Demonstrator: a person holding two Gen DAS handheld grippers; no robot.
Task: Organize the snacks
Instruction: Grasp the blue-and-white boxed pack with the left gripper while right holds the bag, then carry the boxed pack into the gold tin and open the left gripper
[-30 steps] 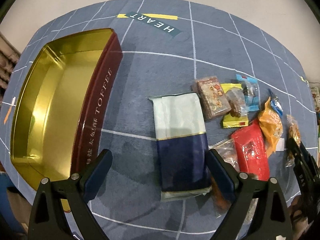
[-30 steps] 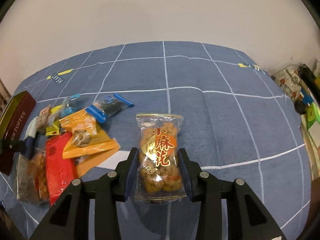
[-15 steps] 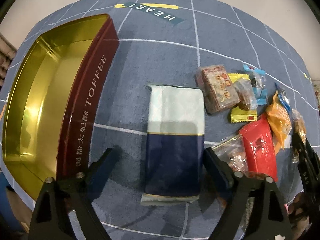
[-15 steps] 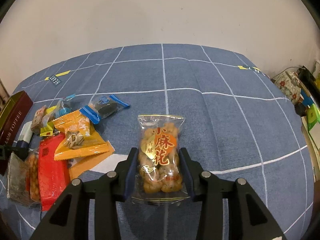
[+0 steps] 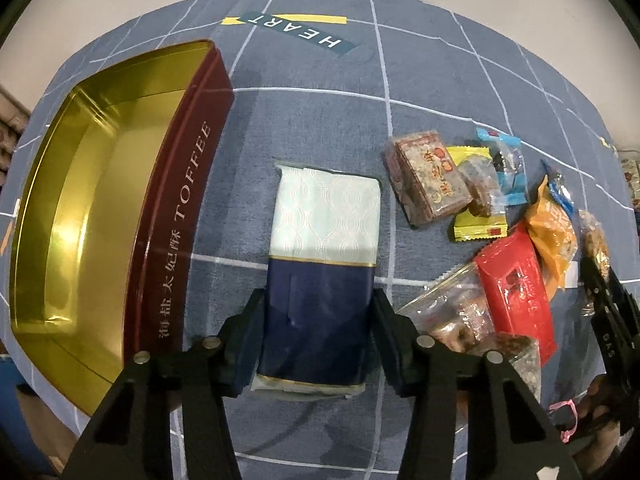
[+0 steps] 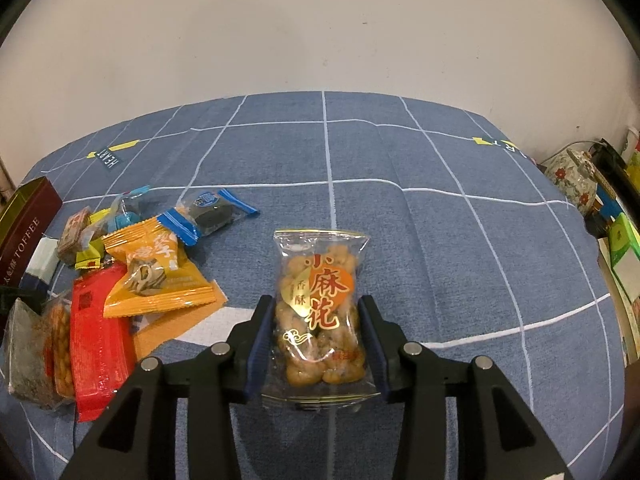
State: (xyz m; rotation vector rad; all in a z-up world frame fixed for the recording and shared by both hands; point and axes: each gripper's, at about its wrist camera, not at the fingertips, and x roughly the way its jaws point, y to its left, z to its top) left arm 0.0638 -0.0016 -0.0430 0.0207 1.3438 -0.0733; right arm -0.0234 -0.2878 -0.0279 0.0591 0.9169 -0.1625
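Both claws gripped snacks on the tabletop: left claw (image 5: 318,330) pinched the navy-and-white packet (image 5: 322,268) beside the open toffee tin (image 5: 176,216); right claw (image 6: 316,340) pinched the twist-snack bag (image 6: 320,308). Next move, probably: lift both into the tin.

Tin (image 5: 176,216) left, long packet (image 5: 320,264) beside it – snack pile (image 5: 508,240) right.

Both grippers: black angular frames w/ silver round screws, dark blue pads on fingers (image 6: 257,344).
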